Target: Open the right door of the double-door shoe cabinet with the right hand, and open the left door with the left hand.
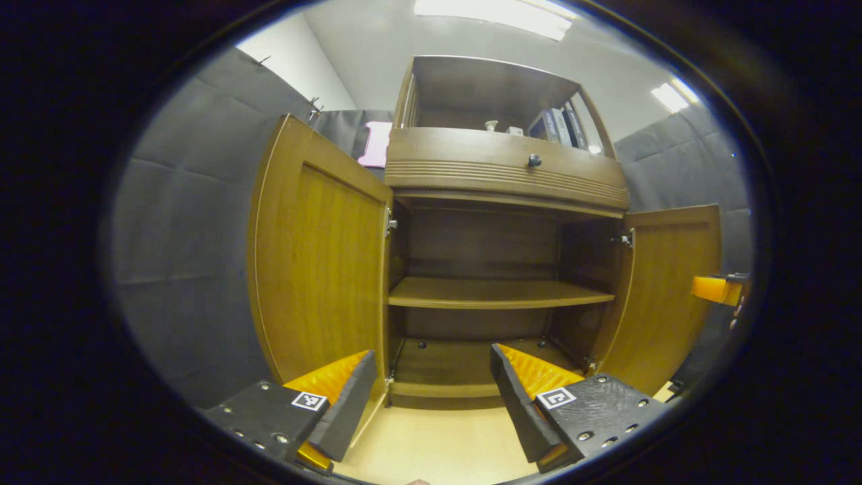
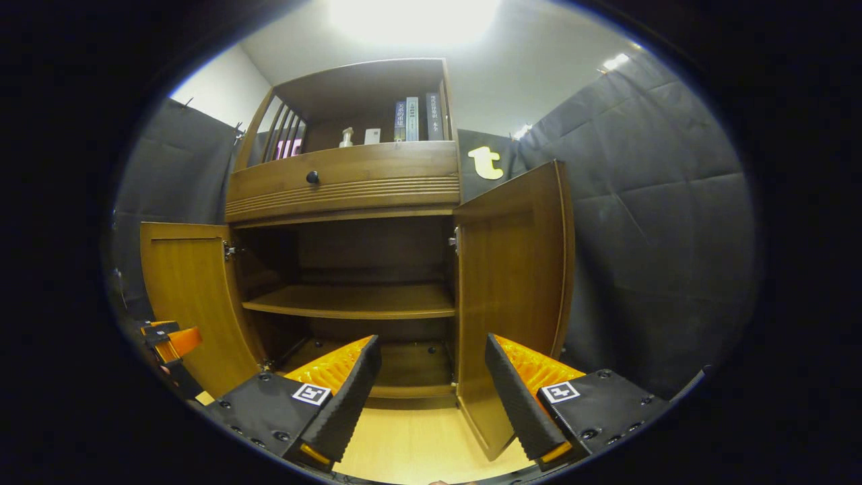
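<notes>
The wooden shoe cabinet (image 1: pixel 498 182) stands with both doors swung wide. In the left gripper view its left door (image 1: pixel 316 263) hangs open just beyond my left gripper (image 1: pixel 434 387), which is open and holds nothing. The right door (image 1: pixel 667 289) is open at the far right, with the other gripper (image 1: pixel 717 288) beside it. In the right gripper view the right door (image 2: pixel 515 283) stands open in front of my right gripper (image 2: pixel 431 384), also open and empty. The left door (image 2: pixel 188 296) is open at the left, the other gripper (image 2: pixel 168 340) below it.
Inside the cabinet one bare shelf (image 1: pixel 495 293) spans the middle above a bare bottom board (image 1: pixel 465 360). A drawer with a dark knob (image 1: pixel 534 160) sits above the doors, and books (image 2: pixel 414 120) stand on the top shelf. Padded wall panels (image 2: pixel 660 236) flank the cabinet over a pale floor (image 1: pixel 438 448).
</notes>
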`<state>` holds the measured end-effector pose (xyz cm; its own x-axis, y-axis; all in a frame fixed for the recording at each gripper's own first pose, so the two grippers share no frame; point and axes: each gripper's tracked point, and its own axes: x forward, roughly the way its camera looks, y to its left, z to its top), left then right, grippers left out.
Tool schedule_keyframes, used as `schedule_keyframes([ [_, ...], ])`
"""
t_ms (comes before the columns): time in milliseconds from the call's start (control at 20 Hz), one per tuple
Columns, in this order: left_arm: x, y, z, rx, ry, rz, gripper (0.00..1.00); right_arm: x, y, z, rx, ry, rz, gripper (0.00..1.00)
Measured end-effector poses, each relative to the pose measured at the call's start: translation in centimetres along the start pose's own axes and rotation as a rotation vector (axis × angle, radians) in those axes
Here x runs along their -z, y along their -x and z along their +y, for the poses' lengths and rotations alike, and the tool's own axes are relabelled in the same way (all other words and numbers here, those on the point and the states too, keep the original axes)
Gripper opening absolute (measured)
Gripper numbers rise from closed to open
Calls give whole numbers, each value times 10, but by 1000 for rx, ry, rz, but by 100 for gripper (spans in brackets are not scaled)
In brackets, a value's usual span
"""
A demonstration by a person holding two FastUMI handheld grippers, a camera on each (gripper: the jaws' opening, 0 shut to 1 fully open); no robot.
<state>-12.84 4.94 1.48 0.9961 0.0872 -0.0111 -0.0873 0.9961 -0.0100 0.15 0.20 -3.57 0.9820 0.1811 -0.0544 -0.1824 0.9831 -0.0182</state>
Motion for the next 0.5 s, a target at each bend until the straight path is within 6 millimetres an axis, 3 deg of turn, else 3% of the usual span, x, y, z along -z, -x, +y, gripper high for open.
schedule_keyframes([
  [200, 14, 7, -8, 26, -9, 28, 99, 12, -2, 2, -6, 41, 50, 98],
  [250, 14, 7, -6, 18, -17, 32, 98, 14, -3, 2, -2, 49, 70, 92],
  [500, -1, 7, -18, 49, -27, 14, 99, 12, -6, 9, -40, 22, 65, 92],
])
